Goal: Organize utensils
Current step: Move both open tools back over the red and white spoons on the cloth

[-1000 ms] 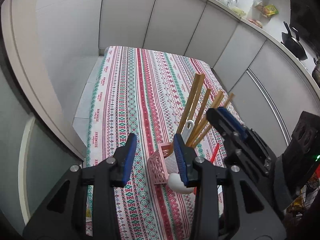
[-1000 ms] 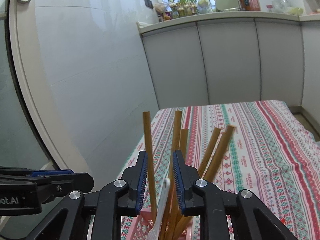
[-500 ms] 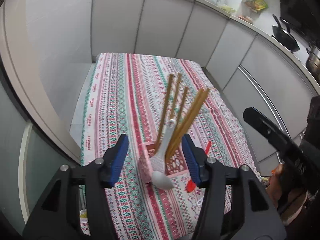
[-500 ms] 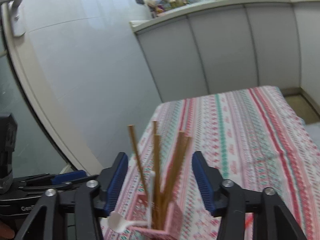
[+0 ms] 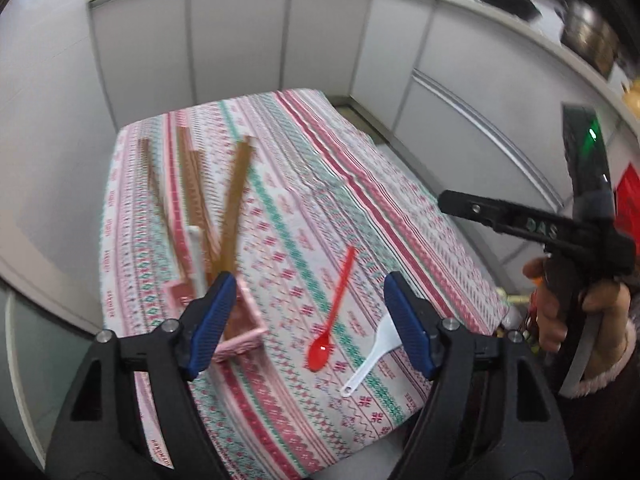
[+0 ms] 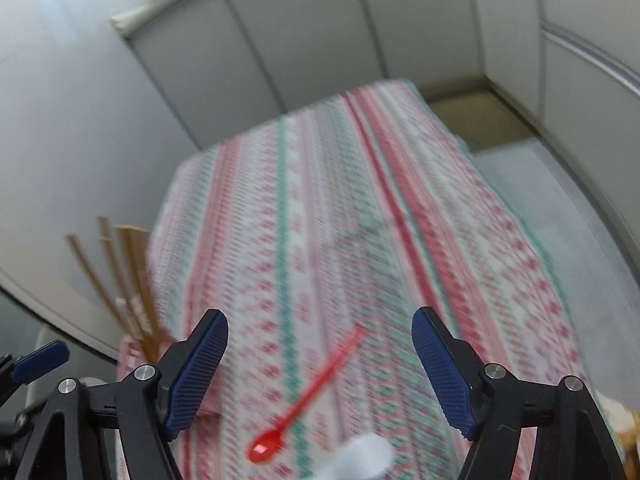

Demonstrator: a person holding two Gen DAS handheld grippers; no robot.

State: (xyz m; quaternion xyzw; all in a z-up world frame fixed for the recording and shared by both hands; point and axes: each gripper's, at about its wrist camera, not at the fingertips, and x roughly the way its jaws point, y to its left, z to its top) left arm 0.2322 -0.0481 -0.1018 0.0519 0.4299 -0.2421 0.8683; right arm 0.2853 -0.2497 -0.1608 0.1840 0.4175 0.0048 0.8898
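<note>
Both grippers are empty and their fingers stand wide apart. The left gripper (image 5: 308, 320) hangs above the near part of the desk (image 5: 360, 184), which is covered with a striped patterned cloth. The pink basket (image 5: 240, 336) stands at the near left of the desk, partly behind the left finger, with several wooden chopsticks (image 5: 236, 200) and one white handle leaning inside it. Two utensils lie loose on the cloth: the red spoon (image 5: 332, 312), its bowl toward the camera, and the white spoon (image 5: 372, 354) just beside it on the right, apart from it.

The right gripper (image 6: 320, 376) points down at the red spoon (image 6: 304, 396), which lies between its fingers in the view, so I judge that this spoon is the next thing to take. To do it well, lower the gripper with the fingers across the thin handle, near its middle, and close only when both pads are at the cloth. The handle is narrow and smooth, so it may slip or turn. Avoid catching the white spoon (image 6: 360, 458) or pinching the cloth, and carry the spoon to the basket with the bowl downward
</note>
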